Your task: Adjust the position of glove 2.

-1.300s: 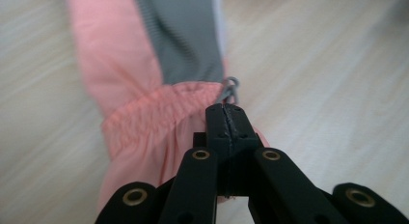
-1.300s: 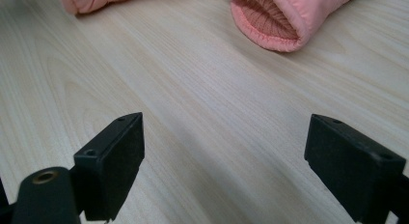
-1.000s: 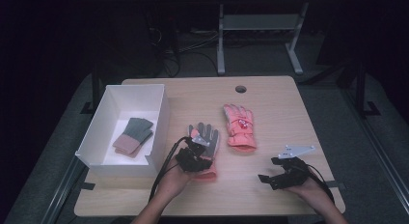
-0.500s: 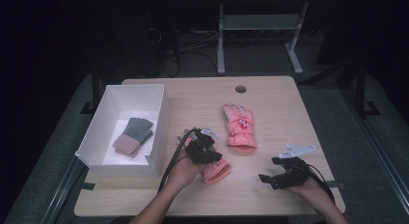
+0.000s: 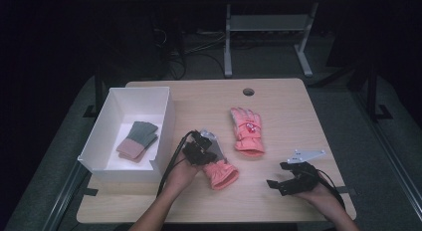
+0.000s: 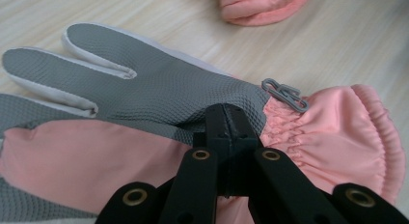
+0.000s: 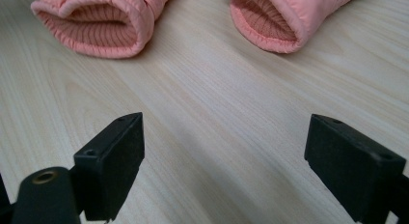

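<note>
The left hand-held gripper (image 5: 201,150) sits over the grey-palmed pink glove (image 5: 215,164) near the middle of the worktop (image 5: 288,99). In the left gripper view its jaws are pressed together, pinching a fold of that glove (image 6: 144,98) where the grey textured palm meets the gathered pink wrist. The glove lies palm up, grey fingers pointing to about 11 o'clock in the high view and its ribbed pink cuff toward 5 o'clock. A small grey plastic clip (image 6: 285,94) lies on the glove at the wrist gather, just beyond the jaw tips.

A second pink glove (image 5: 247,131) lies flat on the worktop at about 2 o'clock from the held one, near it but apart, fingers pointing away from the person and cuff toward them.

The right hand-held gripper (image 5: 291,180) rests low at the near right of the worktop, at about 4 o'clock from the gloves and well apart from them. Its jaws are spread wide with only bare wood between them; in the right gripper view the open cuffs of both gloves (image 7: 99,23) lie ahead.

A white box (image 5: 164,116) stands at the left of the worktop, at about 9 o'clock from the held glove. Inside it lies a pair of grey-green knit gloves with tan cuffs (image 5: 138,140).
</note>
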The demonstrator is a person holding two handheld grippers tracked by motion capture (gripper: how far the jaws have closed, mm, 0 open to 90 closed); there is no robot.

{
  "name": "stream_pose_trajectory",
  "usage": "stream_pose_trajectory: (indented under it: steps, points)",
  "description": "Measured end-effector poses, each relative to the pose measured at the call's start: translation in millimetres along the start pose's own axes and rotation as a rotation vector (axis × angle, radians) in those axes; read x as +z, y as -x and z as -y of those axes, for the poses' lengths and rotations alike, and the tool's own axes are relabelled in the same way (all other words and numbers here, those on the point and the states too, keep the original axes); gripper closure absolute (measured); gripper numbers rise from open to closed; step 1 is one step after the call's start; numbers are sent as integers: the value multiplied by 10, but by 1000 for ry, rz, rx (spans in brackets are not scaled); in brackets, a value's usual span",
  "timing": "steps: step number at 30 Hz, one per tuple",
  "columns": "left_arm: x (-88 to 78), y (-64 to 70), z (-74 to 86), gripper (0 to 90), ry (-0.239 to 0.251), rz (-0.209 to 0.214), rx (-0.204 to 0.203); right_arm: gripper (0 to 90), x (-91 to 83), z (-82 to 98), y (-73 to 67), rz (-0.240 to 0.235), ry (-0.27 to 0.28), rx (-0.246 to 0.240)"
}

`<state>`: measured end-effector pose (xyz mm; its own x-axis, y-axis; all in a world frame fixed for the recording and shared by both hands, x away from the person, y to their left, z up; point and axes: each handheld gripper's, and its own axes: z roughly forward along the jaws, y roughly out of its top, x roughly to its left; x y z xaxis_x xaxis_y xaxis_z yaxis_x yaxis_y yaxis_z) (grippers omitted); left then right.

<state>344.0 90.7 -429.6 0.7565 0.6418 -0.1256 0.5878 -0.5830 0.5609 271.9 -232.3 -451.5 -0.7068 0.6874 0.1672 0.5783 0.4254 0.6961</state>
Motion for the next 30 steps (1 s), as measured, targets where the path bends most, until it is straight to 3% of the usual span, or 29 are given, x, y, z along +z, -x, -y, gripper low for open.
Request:
stream_pose_trajectory:
  steps: [7, 10, 13, 14, 20, 23, 25, 29, 30]
  points:
    - [82, 183, -54, 898, 1, 73, 28, 137, -17, 3, 15, 3, 5, 5]
    - [150, 365, -102, 898, -8, 127, 53, 137, -34, 3, 26, 8, 10, 2]
    - [184, 454, -116, 898, -6, 152, 56, 137, -55, 0, 32, 10, 17, 14]
    - [208, 525, -129, 898, -12, 167, 77, 137, -75, 0, 47, 10, 30, 18]
    - [281, 701, -147, 896, 14, 219, 74, 136, -102, 1, 70, 12, 38, 24]
    - [259, 696, -148, 824, 20, 224, 77, 133, -104, -1, 71, 9, 42, 26]
    - [140, 636, -119, 782, 62, 223, 78, 128, -106, -3, 73, 6, 46, 30]
    - [-9, 540, -41, 699, 98, 227, 81, 123, -107, -17, 60, 10, 42, 45]
    - [-103, 476, 28, 631, 113, 215, 84, 124, -108, -27, 58, -1, 49, 45]
